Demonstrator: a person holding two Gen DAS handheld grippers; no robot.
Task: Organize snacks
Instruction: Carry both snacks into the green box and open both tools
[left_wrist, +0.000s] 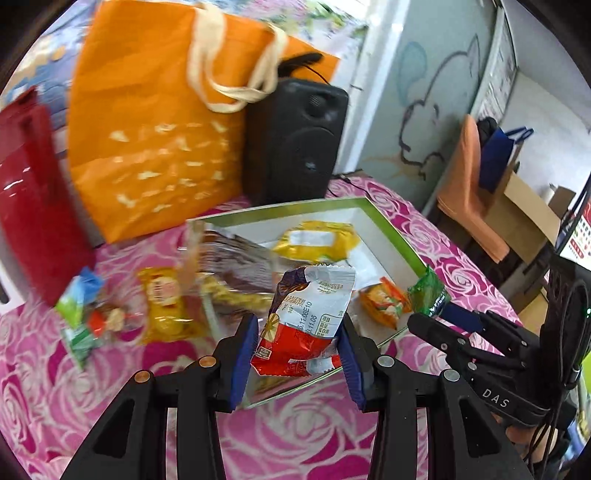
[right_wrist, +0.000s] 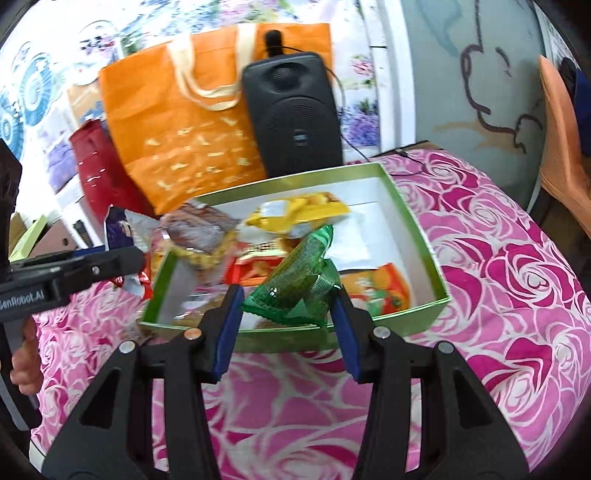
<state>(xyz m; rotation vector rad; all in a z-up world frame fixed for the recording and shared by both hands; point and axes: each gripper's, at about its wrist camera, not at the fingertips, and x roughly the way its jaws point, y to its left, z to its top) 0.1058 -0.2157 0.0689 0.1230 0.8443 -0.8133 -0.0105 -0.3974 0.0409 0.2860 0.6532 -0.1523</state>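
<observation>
Snacks in both my jaws: left pinches red packet (left_wrist: 295, 325), right green packet (right_wrist: 299, 288); light, crinkly, slippery, best gripped mid-body.

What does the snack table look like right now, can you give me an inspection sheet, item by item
Surface: table under a pink rose-print cloth.
Job's things: green box holding several snack packets; more packets lie loose on the cloth beside it.
Clutter: orange tote bag, red bag, black speaker behind the box.
Grippers: left gripper shut on a red and silver packet; right gripper shut on a green packet.
Cables: thin black cable beside the speaker.
Surroundings: wall with line drawing, orange chair.
</observation>
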